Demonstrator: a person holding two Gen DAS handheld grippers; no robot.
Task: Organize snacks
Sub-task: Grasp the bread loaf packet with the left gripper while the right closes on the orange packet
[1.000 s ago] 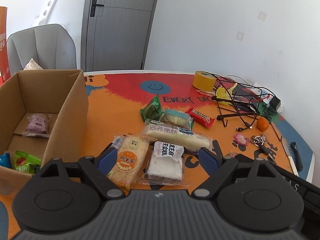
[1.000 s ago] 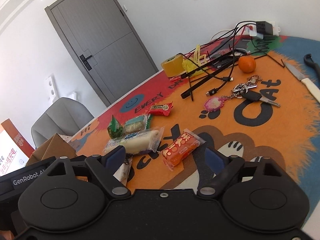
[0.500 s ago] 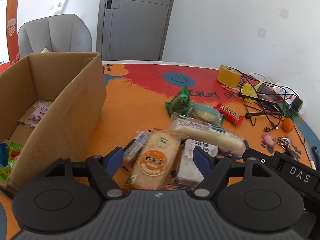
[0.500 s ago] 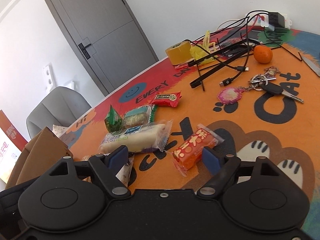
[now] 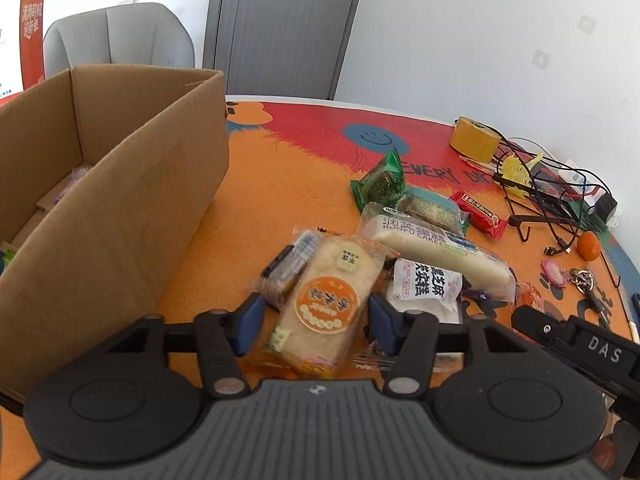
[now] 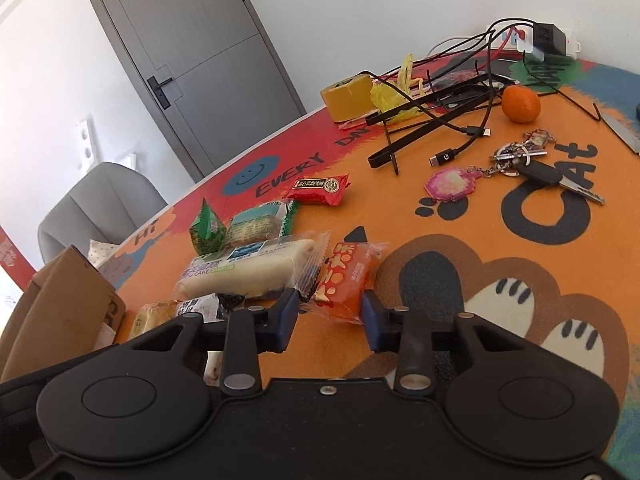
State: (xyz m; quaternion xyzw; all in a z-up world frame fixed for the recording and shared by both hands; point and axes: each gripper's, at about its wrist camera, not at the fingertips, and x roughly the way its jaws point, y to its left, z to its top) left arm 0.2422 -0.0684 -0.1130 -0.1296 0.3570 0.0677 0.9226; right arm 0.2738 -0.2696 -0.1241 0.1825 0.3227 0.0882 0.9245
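Beside the cardboard box (image 5: 120,200), my left gripper (image 5: 316,320) straddles the pale cake packet (image 5: 328,300), fingers apart; my right gripper (image 6: 330,316) brackets the orange snack packet (image 6: 346,280), not yet pinching.

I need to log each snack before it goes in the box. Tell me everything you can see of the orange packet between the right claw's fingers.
The orange packet is a small, shiny plastic pillow pack with crimped clear ends and white and yellow print. It lies flat on the table mat, its near end between the open fingers of the right claw, not yet squeezed. Its left edge meets the wrapper of the long white cake.
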